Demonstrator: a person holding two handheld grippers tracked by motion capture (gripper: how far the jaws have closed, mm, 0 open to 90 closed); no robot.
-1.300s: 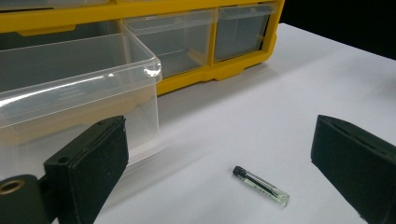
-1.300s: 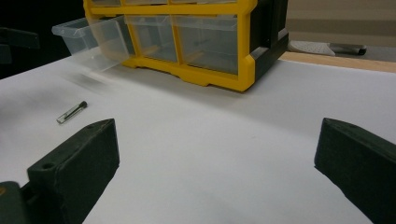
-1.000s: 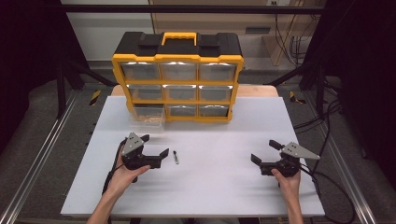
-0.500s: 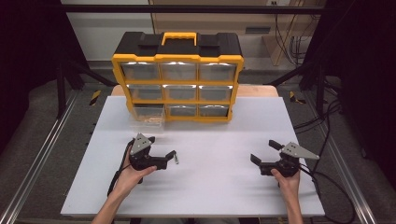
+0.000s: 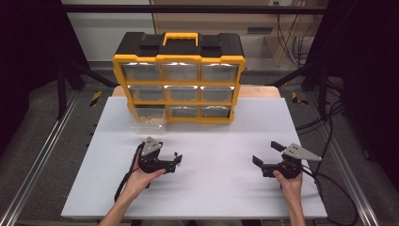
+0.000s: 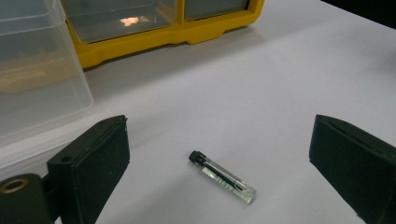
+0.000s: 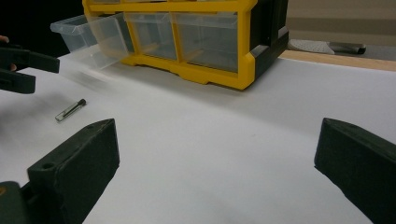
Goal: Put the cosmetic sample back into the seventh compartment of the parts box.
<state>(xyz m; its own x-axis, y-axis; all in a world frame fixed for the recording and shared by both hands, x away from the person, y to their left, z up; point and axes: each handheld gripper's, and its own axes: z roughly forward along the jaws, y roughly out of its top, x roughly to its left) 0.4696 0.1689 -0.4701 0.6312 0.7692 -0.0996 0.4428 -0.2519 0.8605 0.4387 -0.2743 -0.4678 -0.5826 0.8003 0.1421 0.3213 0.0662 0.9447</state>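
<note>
One small clear glass vial with a black cap (image 6: 222,177) lies on the table between my left gripper's (image 6: 219,161) two spread jaws, while my right gripper (image 7: 219,163) gapes, grasping nothing.

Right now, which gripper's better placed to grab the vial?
Left. The left gripper is open with the vial lying between its jaws; the right gripper sits far across the table.

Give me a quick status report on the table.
Left gripper open, straddling vial. Right gripper open, idle. Vial flat on table. Nothing in the way.
</note>
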